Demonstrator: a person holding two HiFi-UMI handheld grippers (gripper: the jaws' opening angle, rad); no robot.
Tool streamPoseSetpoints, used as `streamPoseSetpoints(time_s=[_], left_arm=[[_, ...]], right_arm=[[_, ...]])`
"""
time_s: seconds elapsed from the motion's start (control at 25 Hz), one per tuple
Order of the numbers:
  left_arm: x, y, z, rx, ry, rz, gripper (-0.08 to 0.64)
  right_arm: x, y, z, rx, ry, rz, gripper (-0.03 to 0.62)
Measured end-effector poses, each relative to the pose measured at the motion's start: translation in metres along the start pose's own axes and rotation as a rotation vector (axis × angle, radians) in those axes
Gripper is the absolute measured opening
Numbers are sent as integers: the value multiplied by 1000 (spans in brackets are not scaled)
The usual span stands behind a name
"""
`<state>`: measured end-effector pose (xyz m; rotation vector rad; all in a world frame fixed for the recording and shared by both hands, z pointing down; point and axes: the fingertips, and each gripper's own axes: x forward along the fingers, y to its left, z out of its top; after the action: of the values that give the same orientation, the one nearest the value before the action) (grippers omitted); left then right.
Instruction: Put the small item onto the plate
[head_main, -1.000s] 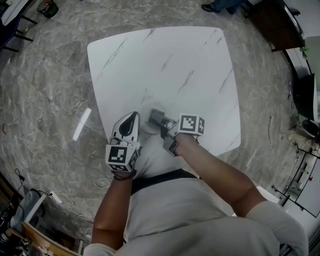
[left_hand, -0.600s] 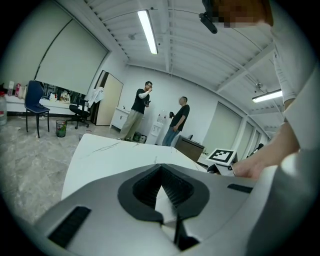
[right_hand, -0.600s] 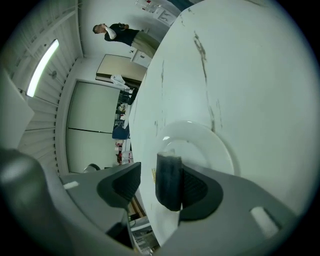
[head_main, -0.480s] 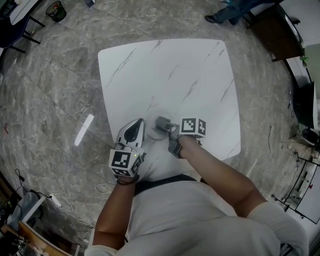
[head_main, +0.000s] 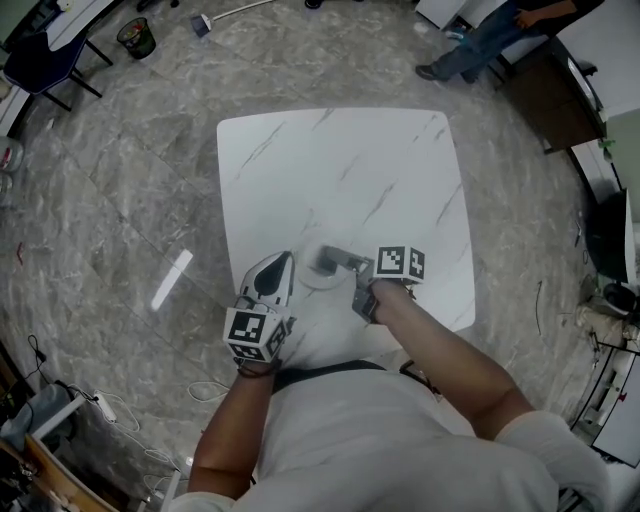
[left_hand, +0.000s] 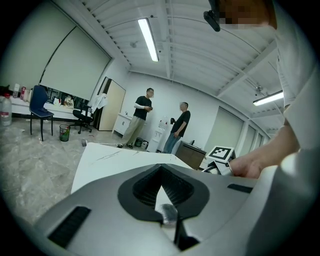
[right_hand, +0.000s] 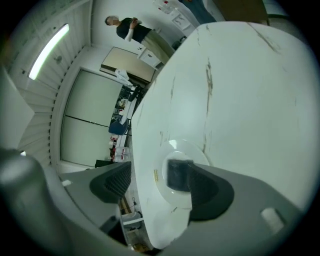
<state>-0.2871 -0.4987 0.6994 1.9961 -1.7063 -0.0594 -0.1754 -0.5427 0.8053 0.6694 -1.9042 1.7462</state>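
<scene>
Grey stone floor (head_main: 120, 180) surrounds the white marble-veined table (head_main: 340, 160), and I see the round white plate (right_hand: 166, 199) by its near edge. The small dark grey block (right_hand: 178, 174) lies flat on the plate. Its long axis seems to run left-right, in line with my right gripper (right_hand: 159, 184). That gripper's jaws have just been opening and stand wide, gripping nothing, with the block loose beside one jaw. My left gripper (left_hand: 169, 212) hangs left of the plate, jaw tips together, empty.

Left gripper (left_hand: 161, 192) fingers together; right gripper (right_hand: 152, 182) fingers just opened wide, clamping nothing.
</scene>
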Motion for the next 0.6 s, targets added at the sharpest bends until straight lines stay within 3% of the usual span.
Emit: streamPoseSetpoints(time_s=[0.12, 0.28, 0.44, 0.52, 0.6], left_arm=[[-8, -14, 15, 18, -6, 7, 5], [-14, -31, 55, 46, -36, 31, 5], [-24, -79, 110, 153, -90, -2, 5], [-32, -104, 141, 191, -125, -22, 5], [-43, -129, 165, 210, -144, -39, 6]], right_arm=[[-27, 29, 7, -106, -45, 46, 321], [-66, 96, 16, -280, -96, 186, 315], [-125, 168, 21, -546, -207, 327, 183], [-155, 199, 23, -725, -284, 350, 99], [-184, 224, 19, -896, -348, 354, 57]])
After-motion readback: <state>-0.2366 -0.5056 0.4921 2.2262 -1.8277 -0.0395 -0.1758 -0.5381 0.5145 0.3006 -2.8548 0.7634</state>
